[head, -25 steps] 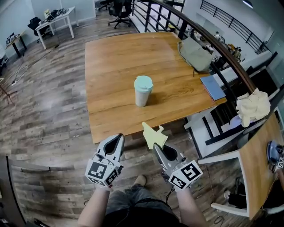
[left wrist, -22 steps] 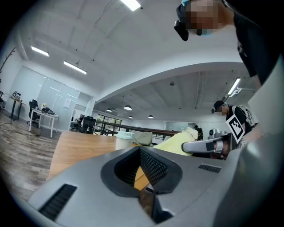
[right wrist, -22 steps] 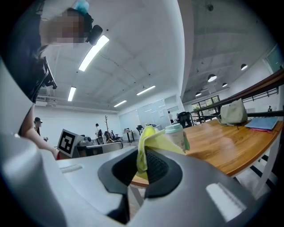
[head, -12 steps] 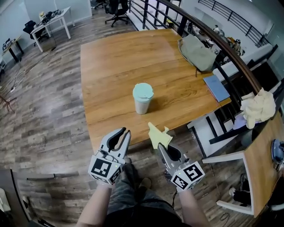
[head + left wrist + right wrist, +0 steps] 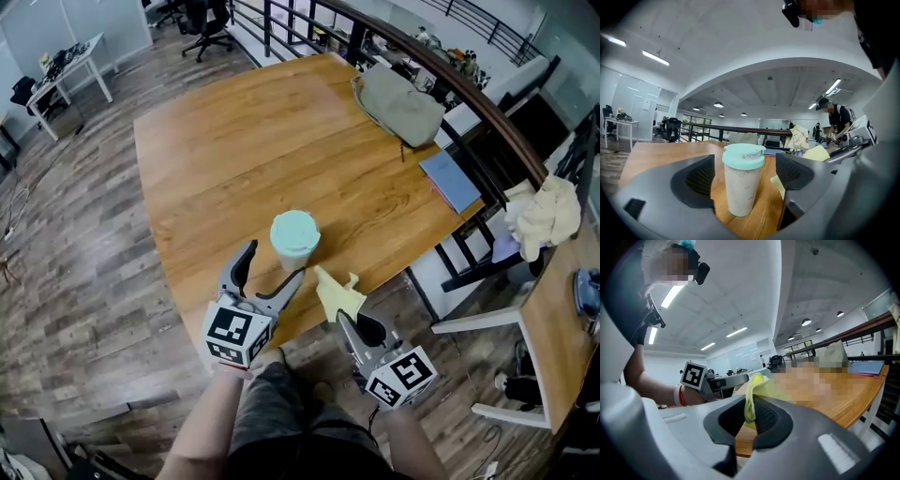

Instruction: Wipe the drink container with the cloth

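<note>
The left gripper (image 5: 744, 174) has its jaws wide apart, having just been opening. The drink container (image 5: 742, 192) stands upright between them on the wooden table (image 5: 656, 157), with a gap to each pad. It is a pale cup with a mint-green lid (image 5: 744, 154). Right of the cup, past the jaw on that side, a yellow cloth (image 5: 816, 153) shows. Behind the cup runs a dark railing (image 5: 705, 127). Far to the cup's right, in the background, a person (image 5: 836, 119) stands.

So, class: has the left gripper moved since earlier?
Yes: left gripper has moved forward over the table edge; its jaws have just been opening, cup between them.
</note>
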A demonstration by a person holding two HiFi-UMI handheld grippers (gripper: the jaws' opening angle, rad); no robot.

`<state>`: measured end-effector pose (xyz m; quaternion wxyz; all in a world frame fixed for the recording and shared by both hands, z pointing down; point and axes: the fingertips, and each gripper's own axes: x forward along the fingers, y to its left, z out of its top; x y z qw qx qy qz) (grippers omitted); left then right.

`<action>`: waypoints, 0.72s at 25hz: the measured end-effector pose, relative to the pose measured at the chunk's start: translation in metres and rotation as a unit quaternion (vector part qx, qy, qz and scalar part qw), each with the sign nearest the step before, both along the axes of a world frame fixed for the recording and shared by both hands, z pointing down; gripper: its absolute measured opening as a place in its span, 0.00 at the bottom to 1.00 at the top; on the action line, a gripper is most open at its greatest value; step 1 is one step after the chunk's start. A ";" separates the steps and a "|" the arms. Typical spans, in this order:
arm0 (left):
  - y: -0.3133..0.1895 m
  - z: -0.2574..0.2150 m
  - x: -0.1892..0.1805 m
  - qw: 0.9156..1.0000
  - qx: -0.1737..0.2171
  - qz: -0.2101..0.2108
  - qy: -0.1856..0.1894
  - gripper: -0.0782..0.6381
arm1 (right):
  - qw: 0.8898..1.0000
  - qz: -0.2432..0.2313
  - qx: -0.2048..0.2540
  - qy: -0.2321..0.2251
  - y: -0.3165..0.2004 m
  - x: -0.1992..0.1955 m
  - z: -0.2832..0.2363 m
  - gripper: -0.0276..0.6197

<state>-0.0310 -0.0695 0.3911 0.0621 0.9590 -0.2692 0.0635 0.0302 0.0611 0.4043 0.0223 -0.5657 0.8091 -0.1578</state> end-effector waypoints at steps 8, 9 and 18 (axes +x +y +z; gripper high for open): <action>-0.027 -0.001 0.049 0.994 -0.005 0.111 -0.022 0.73 | 0.999 0.044 -0.025 0.004 -0.025 0.011 0.016 0.08; -0.029 -0.001 0.053 0.992 -0.006 0.121 -0.021 0.73 | 0.998 0.048 -0.028 0.004 -0.027 0.012 0.017 0.08; -0.030 -0.001 0.070 0.980 0.039 0.192 -0.043 0.73 | 0.998 0.056 -0.034 -0.004 -0.047 0.015 0.024 0.08</action>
